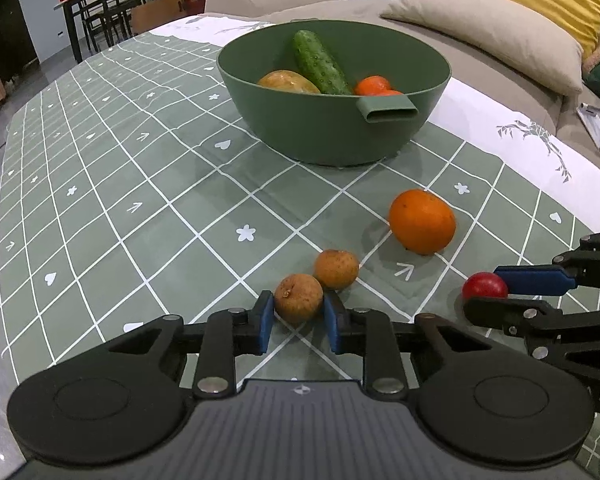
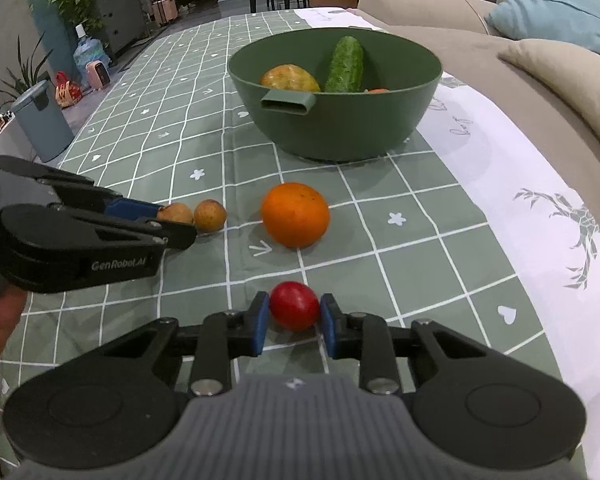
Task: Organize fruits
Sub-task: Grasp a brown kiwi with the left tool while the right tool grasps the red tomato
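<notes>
Beyond my right gripper (image 2: pixel 294 318), the bowl's (image 2: pixel 340 128) rim hides all but a sliver of the tangerines (image 2: pixel 377 90). My left gripper's (image 2: pixel 180 220) finger covers half the near brown fruit (image 2: pixel 175 213).

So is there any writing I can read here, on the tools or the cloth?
"GenRobot.AI": white lettering on the side of the left tool, seen from the right wrist view.
"A S": two pale letters on the right tool at the frame edge in the left wrist view; the rest is cut off.
Cursive script on the white border of the tablecloth: too blurred to read.
Small white logo on each tool's grey body: a mark, not letters.
</notes>
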Tool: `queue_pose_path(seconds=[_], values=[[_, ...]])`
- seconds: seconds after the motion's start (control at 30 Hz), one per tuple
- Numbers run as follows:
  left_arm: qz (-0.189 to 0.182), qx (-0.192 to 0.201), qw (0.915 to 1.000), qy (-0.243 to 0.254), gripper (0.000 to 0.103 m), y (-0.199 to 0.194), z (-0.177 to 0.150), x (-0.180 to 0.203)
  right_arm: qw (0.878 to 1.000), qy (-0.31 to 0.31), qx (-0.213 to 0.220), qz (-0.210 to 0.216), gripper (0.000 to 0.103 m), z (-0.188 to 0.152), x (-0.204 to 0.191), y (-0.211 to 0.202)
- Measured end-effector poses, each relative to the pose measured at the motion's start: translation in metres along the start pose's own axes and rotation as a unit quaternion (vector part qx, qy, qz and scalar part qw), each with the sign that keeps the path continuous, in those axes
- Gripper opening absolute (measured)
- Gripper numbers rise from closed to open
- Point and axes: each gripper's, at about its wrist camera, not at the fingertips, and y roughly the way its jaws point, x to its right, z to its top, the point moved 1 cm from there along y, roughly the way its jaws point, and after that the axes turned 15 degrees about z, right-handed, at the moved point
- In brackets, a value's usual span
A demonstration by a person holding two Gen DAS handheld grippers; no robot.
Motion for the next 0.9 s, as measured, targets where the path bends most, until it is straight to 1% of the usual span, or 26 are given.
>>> queue_pose_path(seconds=[0.1,0.23,0.47,0.7,0.8,0.9], values=[[0.003,-0.001,1.0000,-0.004,0.029,0.000,-0.001,-0.001,1.000,0.004,0.000,0.002,0.023,0.000,0.001,-0.001],[-0.003,0.000,0.9997,-0.022,0.029,-0.007,-0.001,-0.007,1.000,0.007,0.002,0.003,0.023,0.000,0.001,-0.003],[-0.013,0.011,0.9989,-0.043,0.029,-0.035,0.007,-0.016,1.000,0.014,0.019,0.007,0.023,0.004,-0.001,-0.021],[-0.038,0.024,0.9971,-0.061,0.029,-0.059,0.035,-0.026,0.998,0.019,0.052,0.008,0.023,0.022,0.000,-0.050],[-0.054,0.032,0.9958,-0.066,0.029,-0.067,0.052,-0.030,0.998,0.025,0.065,0.011,0.023,0.036,0.006,-0.062],[-0.076,0.036,0.9935,-0.076,0.029,-0.071,0.072,-0.037,0.997,0.010,0.078,0.007,0.023,0.055,0.010,-0.073]])
